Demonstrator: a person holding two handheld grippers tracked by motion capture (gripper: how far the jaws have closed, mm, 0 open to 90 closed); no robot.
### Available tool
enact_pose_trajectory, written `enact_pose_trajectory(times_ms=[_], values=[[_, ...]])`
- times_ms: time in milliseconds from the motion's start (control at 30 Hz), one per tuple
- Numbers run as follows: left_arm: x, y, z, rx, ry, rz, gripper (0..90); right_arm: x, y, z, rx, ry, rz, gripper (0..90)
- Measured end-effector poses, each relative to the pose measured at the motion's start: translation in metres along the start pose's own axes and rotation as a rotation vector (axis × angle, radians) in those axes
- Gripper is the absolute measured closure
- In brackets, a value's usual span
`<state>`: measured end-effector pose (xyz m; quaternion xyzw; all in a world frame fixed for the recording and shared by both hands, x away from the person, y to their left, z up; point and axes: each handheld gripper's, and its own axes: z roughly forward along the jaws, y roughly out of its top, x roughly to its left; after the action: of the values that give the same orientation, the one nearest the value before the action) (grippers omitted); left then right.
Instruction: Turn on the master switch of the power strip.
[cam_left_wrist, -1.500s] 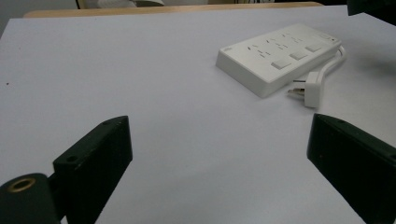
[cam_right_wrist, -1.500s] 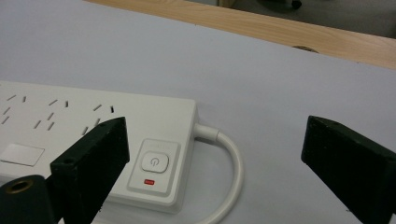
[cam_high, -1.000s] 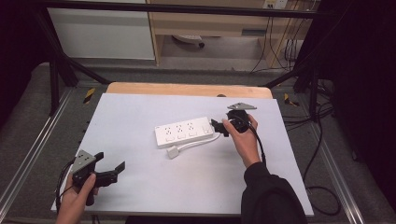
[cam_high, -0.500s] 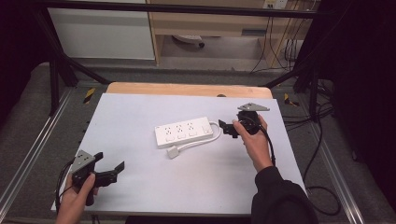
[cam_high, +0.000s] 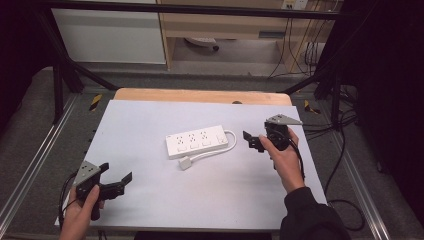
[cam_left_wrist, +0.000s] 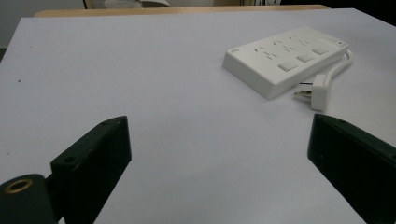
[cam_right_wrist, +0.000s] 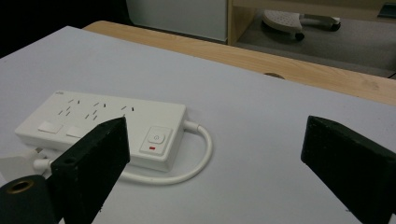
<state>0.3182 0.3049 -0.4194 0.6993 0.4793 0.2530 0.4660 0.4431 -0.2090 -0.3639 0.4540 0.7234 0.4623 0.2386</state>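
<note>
— How far along are you with that white plastic power strip (cam_high: 196, 142)?

— Barely started, I'd judge. It lies flat near the middle of the pale grey worktop (cam_high: 150, 115), sockets up, with its white cord (cam_high: 220, 149) looped round from the switch end and the flat white plug (cam_high: 185, 163) lying loose just beside its near edge. Nothing is plugged into it and neither of my tools touches it.

— Where's your right tool?

— My right tool (cam_high: 256, 141) hovers just beyond the switch end of the strip, close but apart. Its jaws stand spread wide with nothing between them; in the right gripper view the rocker switch (cam_right_wrist: 156, 139) and the loop of cord sit ahead, nearer the left jaw.

— And the left?

— My left tool (cam_high: 116, 181) is well apart from the strip, down at the near left corner of the worktop. Its jaws are spread too, and empty; from there the strip (cam_left_wrist: 286, 58) and plug (cam_left_wrist: 320, 92) lie ahead and to the right.

— So what's left?

— As I read it, everything: closing in, taking hold of the plug or the strip, and whatever handling follows. No grasp has been made yet.
</note>
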Motion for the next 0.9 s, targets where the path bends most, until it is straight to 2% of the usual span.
enact_pose_trajectory(times_ms=[133, 500, 900], values=[[0.001, 0.0, -0.001, -0.004, 0.002, -0.002, 6.2, -0.004, -0.002, -0.013, -0.028, 0.002, -0.001, 7.0], [0.003, -0.001, -0.003, -0.01, 0.004, -0.007, 6.2, -0.009, -0.021, -0.041, -0.061, 0.007, -0.014, 6.4], [0.003, -0.001, -0.004, -0.012, 0.006, -0.009, 6.2, -0.015, -0.047, -0.061, -0.106, -0.011, -0.036, 6.6]])
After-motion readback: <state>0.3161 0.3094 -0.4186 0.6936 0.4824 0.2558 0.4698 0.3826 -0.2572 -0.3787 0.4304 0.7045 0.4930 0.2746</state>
